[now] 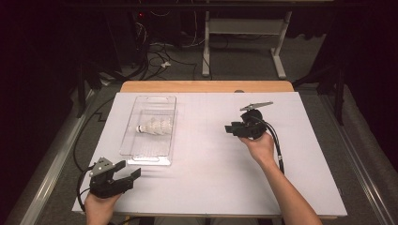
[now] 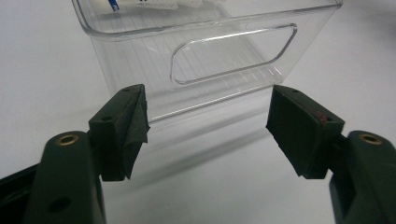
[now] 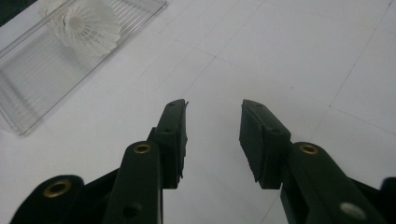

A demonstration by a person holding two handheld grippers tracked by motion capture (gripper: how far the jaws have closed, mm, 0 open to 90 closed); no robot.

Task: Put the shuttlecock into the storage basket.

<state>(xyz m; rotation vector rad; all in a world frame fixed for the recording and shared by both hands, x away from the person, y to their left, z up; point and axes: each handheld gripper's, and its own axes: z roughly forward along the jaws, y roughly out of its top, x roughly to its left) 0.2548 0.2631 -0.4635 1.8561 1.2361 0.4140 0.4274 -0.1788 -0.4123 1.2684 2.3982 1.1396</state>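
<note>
From above: a clear plastic tray [image 1: 149,131] lying lengthwise on the white table [image 1: 206,178], a white shuttlecock [image 1: 155,126] on its side inside (cork end toward the left). Left gripper [image 1: 127,177] just off the tray's near end, jaws spread wide, gripping nothing; right gripper [image 1: 230,129] raised to the tray's right, well apart from it, pointed toward it. Beyond the table, dark floor, loose cables and a white desk frame. Along the left gripper [image 2: 208,133]: tray's end wall [image 2: 210,60] close ahead, with an oval handle cutout unseen from above. Along the right gripper [image 3: 212,135]: jaws moderately parted and empty, shuttlecock [image 3: 88,25] in the tray [image 3: 42,79] farther off, faint grid lines on the tabletop.
</note>
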